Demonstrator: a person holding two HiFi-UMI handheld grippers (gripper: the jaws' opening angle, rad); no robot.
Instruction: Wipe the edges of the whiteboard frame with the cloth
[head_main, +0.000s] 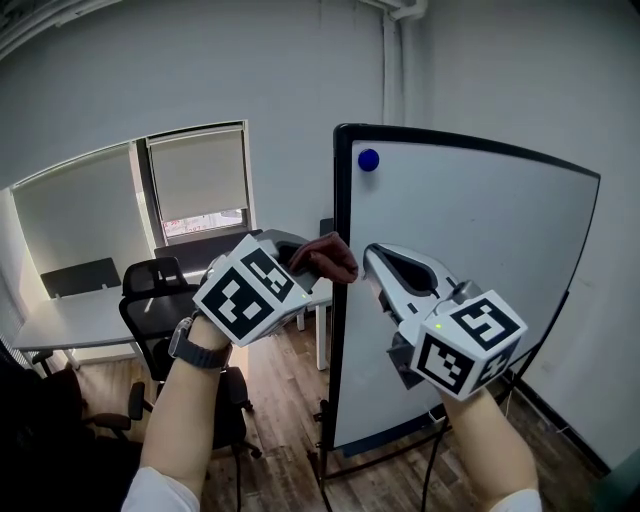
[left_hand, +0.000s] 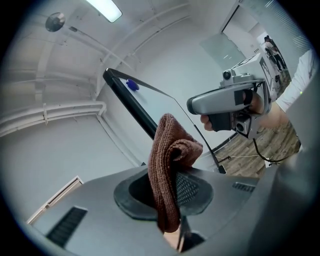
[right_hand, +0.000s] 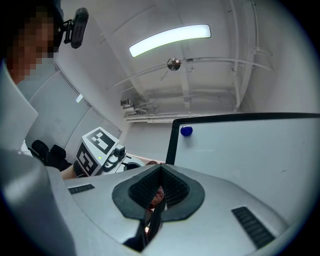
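Observation:
The whiteboard (head_main: 470, 270) stands upright in a black frame (head_main: 340, 200), with a blue magnet (head_main: 368, 159) near its top left corner. My left gripper (head_main: 308, 262) is shut on a brown cloth (head_main: 328, 256), and the cloth rests against the frame's left edge about halfway up. In the left gripper view the cloth (left_hand: 172, 160) bulges out of the jaws below the frame's edge (left_hand: 131, 102). My right gripper (head_main: 373, 257) hangs shut and empty in front of the board face, just right of the cloth. The right gripper view shows the frame (right_hand: 173, 142) and the magnet (right_hand: 186, 131) past its closed jaws (right_hand: 159, 172).
Left of the board stand black office chairs (head_main: 160, 300) and a grey desk (head_main: 70, 315) under a window with drawn blinds (head_main: 195, 175). The board's stand (head_main: 330, 450) rests on a wooden floor. A wall (head_main: 610, 300) lies close behind the board's right side.

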